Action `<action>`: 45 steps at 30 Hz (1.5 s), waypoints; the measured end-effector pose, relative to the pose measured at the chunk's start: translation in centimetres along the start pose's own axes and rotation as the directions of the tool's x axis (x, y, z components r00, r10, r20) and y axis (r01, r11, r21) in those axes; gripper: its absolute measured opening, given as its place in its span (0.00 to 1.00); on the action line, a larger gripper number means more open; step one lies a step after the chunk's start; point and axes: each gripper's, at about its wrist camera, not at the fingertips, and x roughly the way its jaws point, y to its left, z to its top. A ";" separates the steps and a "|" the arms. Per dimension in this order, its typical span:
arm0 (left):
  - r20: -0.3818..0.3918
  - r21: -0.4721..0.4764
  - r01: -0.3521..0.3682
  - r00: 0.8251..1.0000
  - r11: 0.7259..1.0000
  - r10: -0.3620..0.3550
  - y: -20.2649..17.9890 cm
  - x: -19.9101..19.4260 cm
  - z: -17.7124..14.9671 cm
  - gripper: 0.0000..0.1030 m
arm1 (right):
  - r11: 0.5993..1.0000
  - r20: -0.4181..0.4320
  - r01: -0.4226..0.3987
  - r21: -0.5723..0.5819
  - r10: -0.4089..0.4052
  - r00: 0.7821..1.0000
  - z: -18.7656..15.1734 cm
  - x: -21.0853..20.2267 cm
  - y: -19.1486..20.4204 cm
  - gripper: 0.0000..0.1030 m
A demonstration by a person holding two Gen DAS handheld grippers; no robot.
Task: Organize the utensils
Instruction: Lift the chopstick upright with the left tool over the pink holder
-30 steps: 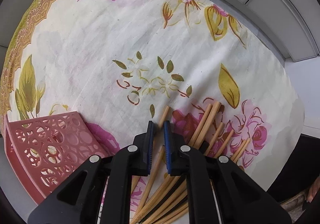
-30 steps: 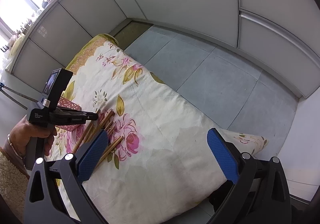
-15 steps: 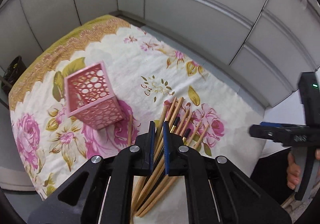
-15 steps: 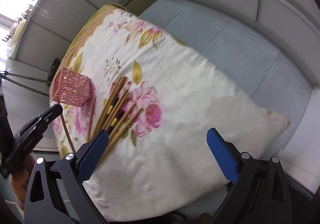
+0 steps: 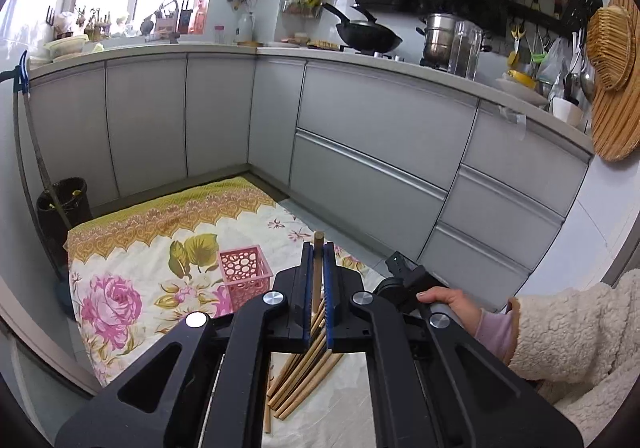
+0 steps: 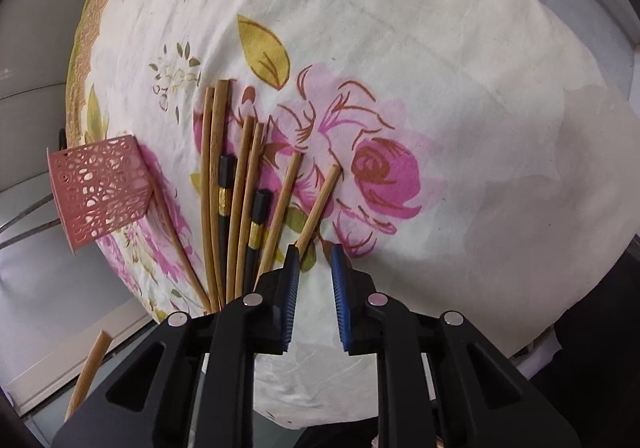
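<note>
The left gripper (image 5: 317,280) is clamped on a single bamboo chopstick (image 5: 317,268), which stands upright between the blue pads with its blunt tip poking just above them. Below and near it, the remaining bamboo chopsticks (image 5: 304,376) lie fanned on the floral cloth (image 5: 120,288). The pink perforated holder (image 5: 245,274) stands upright on the cloth, just left of the held stick (its open top faces up).

The right gripper (image 6: 315,288) hangs over the cloth with its jaws apart, nothing between them. Just beyond its left finger lies the bundle: bamboo chopsticks (image 6: 240,204) mixed with two black gold-banded chopsticks (image 6: 225,188). The pink holder (image 6: 100,192) sits at the far left, with one chopstick lying against its base.
</note>
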 end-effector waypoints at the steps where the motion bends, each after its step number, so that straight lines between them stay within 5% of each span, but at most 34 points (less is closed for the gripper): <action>1: 0.011 -0.002 0.004 1.000 1.000 -0.004 0.1 -0.4 0.0 0.04 | 1.000 0.008 0.013 0.008 -0.014 1.000 0.0 -0.1 0.2 0.15; 11: 0.072 -0.024 -0.001 0.997 1.000 0.002 0.5 -2.3 -0.2 0.04 | 0.990 0.049 0.141 -0.006 -0.141 0.989 1.1 0.7 2.8 0.10; 18: 0.101 -0.052 -0.007 0.995 0.999 0.012 0.7 -2.6 -0.2 0.04 | 0.990 0.157 0.024 -0.142 -0.001 0.988 -0.9 -0.2 1.1 0.07; 25: 0.143 -0.100 -0.018 0.989 0.995 0.032 0.6 -2.3 0.2 0.04 | 0.917 0.319 0.012 -0.398 0.126 0.939 -5.8 -4.4 0.9 0.07; 33: 0.193 -0.147 -0.056 0.978 0.988 0.084 0.4 -1.8 1.4 0.04 | 0.766 0.427 0.046 -0.642 0.306 0.851 -12.7 -10.7 0.6 0.06; 39: 0.195 -0.210 -0.124 0.967 0.970 0.166 1.6 0.0 2.4 0.04 | 0.700 0.429 0.060 -0.712 0.365 0.826 -15.2 -13.8 0.9 0.06; 45: 0.209 -0.252 -0.179 0.949 0.951 0.234 2.8 2.0 4.0 0.04 | 0.678 0.432 0.041 -0.734 0.419 0.799 -15.9 -16.9 1.0 0.06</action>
